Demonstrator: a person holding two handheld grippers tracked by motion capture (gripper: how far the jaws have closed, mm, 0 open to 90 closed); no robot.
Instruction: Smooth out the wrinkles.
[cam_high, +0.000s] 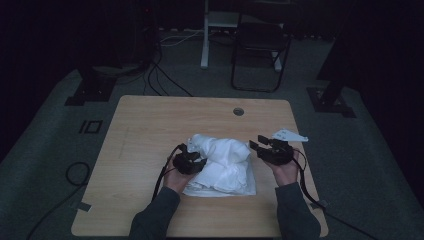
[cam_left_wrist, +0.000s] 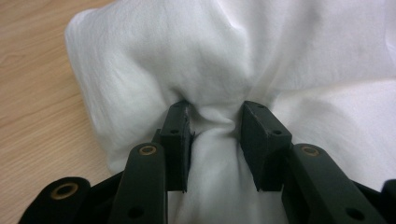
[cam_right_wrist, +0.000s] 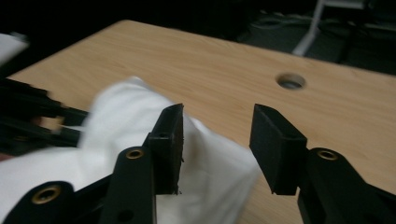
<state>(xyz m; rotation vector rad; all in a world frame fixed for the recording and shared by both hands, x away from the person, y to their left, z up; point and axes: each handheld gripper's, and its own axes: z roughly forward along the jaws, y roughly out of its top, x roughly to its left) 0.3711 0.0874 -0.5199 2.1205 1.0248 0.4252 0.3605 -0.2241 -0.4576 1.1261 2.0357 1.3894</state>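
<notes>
Two grippers work a white cloth (cam_high: 221, 164) bunched mid-bench (cam_high: 150, 140). The left gripper (cam_left_wrist: 212, 123) pinches a fold of it between its jaws, as the left gripper view shows up close. The right gripper (cam_right_wrist: 217, 140) stands open and empty above the cloth's right edge; the high view shows it clear of the cloth.
</notes>
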